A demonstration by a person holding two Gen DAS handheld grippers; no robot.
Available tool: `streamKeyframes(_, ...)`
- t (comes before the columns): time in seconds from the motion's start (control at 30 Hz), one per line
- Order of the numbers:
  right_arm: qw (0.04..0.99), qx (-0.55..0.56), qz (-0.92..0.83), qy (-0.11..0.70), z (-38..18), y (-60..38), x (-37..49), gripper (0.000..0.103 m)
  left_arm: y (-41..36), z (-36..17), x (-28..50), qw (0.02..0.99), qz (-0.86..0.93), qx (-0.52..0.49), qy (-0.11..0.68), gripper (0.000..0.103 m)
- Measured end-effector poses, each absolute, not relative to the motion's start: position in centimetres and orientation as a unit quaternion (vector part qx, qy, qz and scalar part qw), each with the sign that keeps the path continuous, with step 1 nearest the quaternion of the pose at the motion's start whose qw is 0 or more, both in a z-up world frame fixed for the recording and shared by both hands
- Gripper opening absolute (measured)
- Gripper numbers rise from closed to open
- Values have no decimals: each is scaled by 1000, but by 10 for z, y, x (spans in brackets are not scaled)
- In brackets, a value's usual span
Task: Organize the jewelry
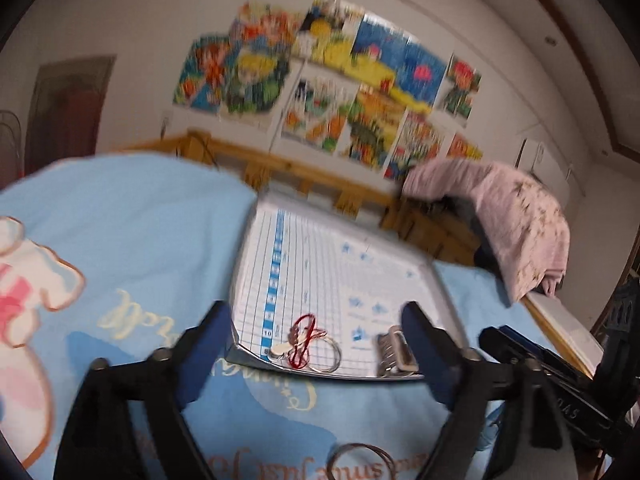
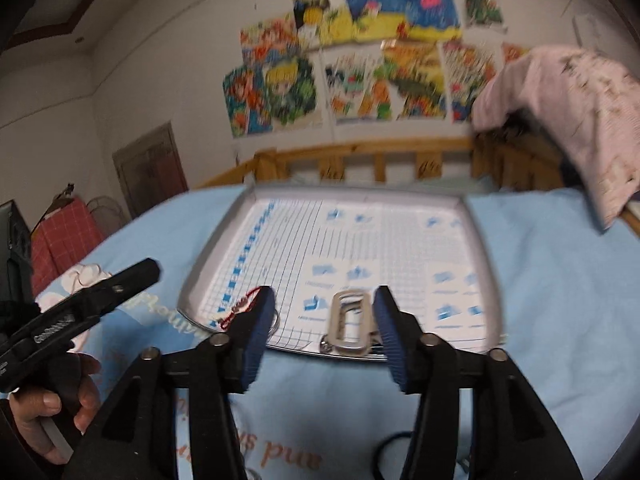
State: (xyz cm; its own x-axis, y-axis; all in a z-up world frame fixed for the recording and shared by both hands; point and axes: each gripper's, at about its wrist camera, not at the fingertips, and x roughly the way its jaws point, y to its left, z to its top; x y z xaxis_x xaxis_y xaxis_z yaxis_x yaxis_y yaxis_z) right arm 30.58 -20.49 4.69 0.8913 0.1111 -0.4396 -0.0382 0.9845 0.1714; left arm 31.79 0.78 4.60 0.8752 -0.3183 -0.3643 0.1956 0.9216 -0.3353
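A white tray (image 1: 440, 296) lined with gridded paper lies on a light blue blanket. At its near edge rest a red cord bracelet with a silver ring (image 1: 305, 345) and a metal watch-band clasp (image 1: 394, 354). My left gripper (image 1: 316, 314) stands wide open just short of the tray, with nothing between its pads. In the right wrist view the clasp (image 2: 350, 322) lies on the tray (image 2: 480, 240) between my right gripper's (image 2: 324, 298) parted fingers, and the pads do not touch it. The red cord (image 2: 240, 306) shows beside the left finger. A thin dark bangle (image 1: 360, 458) lies on the blanket near the camera.
A wooden bed rail (image 2: 380, 160) runs behind the tray, with a pink cloth (image 2: 572, 112) draped over its right end. Colourful drawings (image 2: 360, 52) cover the wall. A hand (image 2: 56, 404) holds the left gripper's body (image 2: 80, 308) at the left of the right wrist view.
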Motion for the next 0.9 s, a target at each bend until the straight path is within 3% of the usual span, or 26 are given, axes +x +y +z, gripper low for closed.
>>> streamKeyframes(0.03,973,81,31,214,54,-208,292,60,9,50,311,959,-130,-146,204,102)
streamKeyframes(0.07,975,80,26,205,58,-211,284,63,10,56,299,963,-124,-144,192,103)
streamKeyframes(0.13,981,74,10,179,70,-214,258,84,11,67,276,967,-122,-139,174,103)
streamKeyframes(0.2,985,67,6,161,79,-216,238,96,11,75,259,969,-124,-131,171,103)
streamKeyframes(0.33,991,47,1,124,94,-215,191,102,9,89,217,977,-107,-108,150,103)
streamKeyframes(0.63,997,27,-19,74,102,-213,99,102,6,99,126,990,-83,-66,91,103)
streamKeyframes(0.9,996,15,-52,75,90,-212,46,102,3,79,75,992,-72,-44,92,103)
